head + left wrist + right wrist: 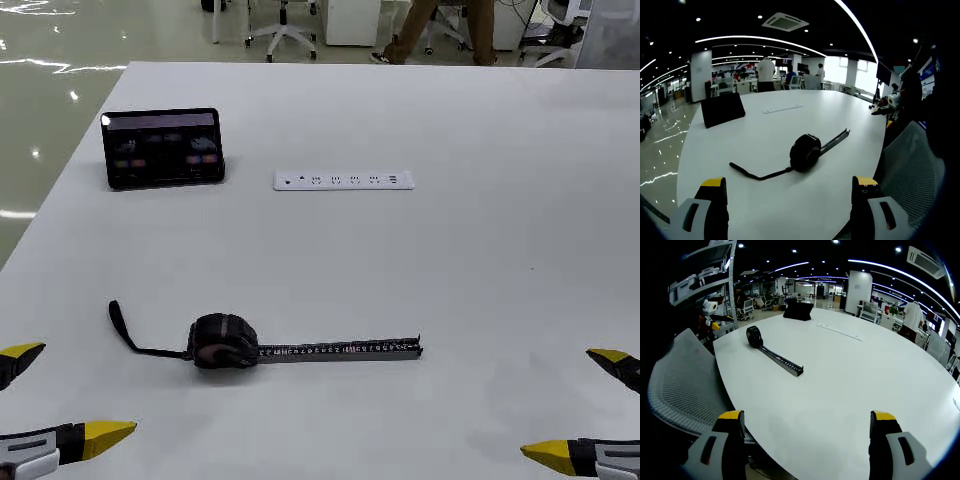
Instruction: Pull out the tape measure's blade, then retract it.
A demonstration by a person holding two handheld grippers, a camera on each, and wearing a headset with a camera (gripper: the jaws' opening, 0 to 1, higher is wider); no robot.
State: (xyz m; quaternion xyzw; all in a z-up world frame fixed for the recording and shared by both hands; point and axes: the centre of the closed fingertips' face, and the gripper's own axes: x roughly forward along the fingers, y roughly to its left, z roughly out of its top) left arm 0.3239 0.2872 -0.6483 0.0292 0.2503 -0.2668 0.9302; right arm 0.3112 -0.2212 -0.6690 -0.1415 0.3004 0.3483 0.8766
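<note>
A black tape measure (223, 343) lies on the white table (400, 260), its blade (340, 349) drawn out to the right and a black wrist strap (128, 332) trailing left. From the left gripper view the case (805, 151) sits ahead, with the blade (835, 140) running away to the right. The right gripper view has the case (754, 336) far left and the blade's hook end (797, 370) nearer. My left gripper (40, 398) is open at the bottom left, my right gripper (600, 410) open at the bottom right. Both are empty and well apart from the tape.
A dark tablet (162, 148) stands propped at the back left of the table. A white power strip (343, 180) lies behind the tape. Office chairs and a person's legs (440, 30) are beyond the far edge. A grey mesh chair (685, 385) is near the table's front.
</note>
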